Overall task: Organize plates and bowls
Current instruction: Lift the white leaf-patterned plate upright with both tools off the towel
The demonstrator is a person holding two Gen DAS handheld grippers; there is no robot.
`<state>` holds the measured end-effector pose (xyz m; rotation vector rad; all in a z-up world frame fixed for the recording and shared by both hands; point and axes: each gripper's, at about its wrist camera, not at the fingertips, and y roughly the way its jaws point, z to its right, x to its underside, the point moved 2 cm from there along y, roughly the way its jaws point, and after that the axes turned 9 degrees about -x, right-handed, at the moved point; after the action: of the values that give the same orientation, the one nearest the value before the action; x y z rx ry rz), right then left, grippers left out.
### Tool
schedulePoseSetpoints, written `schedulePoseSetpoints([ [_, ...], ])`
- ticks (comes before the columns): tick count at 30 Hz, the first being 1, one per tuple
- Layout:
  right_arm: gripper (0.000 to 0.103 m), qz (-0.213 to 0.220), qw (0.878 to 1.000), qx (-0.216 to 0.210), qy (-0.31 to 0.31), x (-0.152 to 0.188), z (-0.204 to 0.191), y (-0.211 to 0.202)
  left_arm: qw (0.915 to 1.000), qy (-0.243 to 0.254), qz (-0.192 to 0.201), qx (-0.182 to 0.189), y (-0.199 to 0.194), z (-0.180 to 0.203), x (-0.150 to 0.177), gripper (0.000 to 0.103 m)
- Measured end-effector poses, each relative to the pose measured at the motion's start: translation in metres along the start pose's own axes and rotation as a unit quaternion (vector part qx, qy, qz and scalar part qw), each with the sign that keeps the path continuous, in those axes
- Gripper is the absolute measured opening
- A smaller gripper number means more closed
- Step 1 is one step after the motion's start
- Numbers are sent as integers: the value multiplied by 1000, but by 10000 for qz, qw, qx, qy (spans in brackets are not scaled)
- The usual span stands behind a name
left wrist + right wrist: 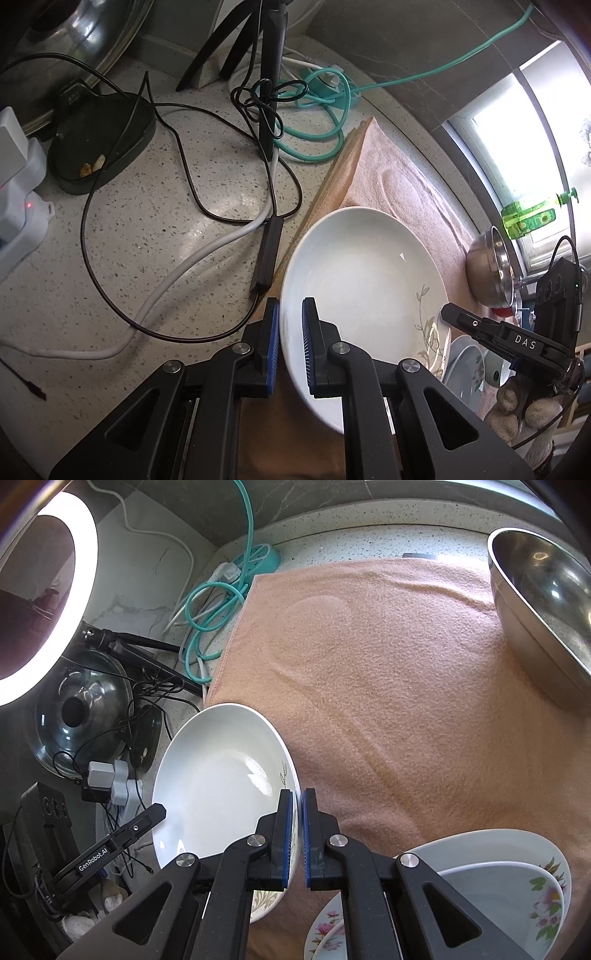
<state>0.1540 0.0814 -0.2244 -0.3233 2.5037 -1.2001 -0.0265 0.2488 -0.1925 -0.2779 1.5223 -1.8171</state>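
White plate [354, 280] with a leaf print is held tilted over the pink towel's [406, 686] edge, both grippers pinching opposite rims: the left gripper [290, 347] narrow on one side, the right gripper [297, 834] narrow on the printed side. This looks like mid-carry; next it likely needs lowering level, perhaps toward the flowered dishes [517, 878] nearby
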Motion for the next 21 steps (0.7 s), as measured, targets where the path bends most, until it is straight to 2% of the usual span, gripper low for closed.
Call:
schedulePoseSetpoints([
  [21, 5, 357, 9992, -174, 4, 8, 0, -49, 9990, 294, 239, 217, -25, 30, 2, 10],
])
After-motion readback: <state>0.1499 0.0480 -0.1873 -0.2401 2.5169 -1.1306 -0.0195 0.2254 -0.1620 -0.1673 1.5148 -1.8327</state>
